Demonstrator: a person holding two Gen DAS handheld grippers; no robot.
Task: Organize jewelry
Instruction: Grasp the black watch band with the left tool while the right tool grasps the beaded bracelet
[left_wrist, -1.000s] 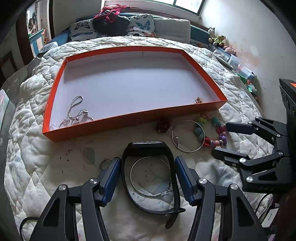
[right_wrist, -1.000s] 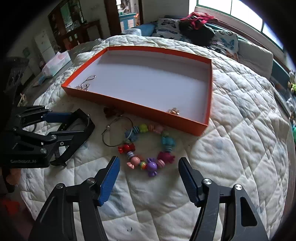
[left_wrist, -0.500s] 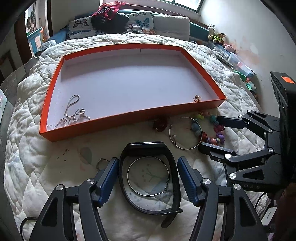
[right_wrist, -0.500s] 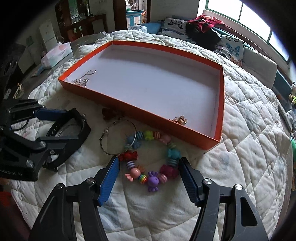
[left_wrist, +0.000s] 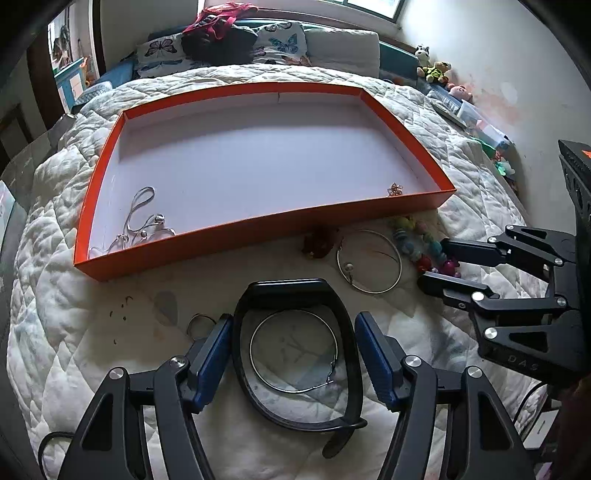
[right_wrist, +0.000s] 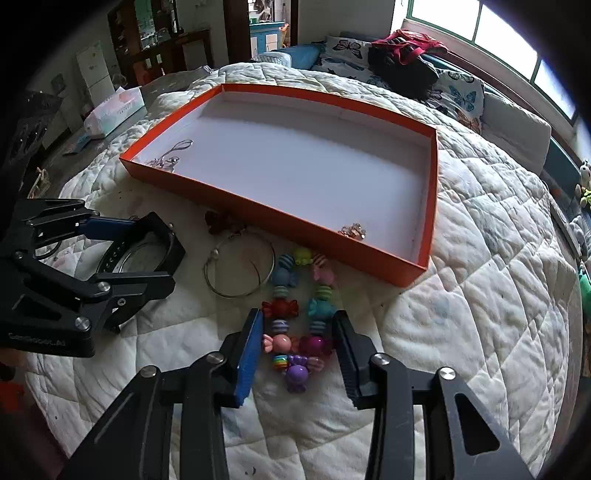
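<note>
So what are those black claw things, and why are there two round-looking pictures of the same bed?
The claws are grippers, like big tweezers with two fingers. A person holds one in each hand, and each has a little camera looking out along its fingers. That lens bends everything round.

One picture comes from the left gripper, the other from the right gripper, and each can see the other off to the side.

On the white quilt lies an orange tray with a silver chain and a tiny gold charm inside. In front of it are a silver hoop, a black band with another hoop inside it, and a candy-bead bracelet.

Nothing is held yet. The left fingers sit open around the band, and the right fingers open around the bracelet.
</note>
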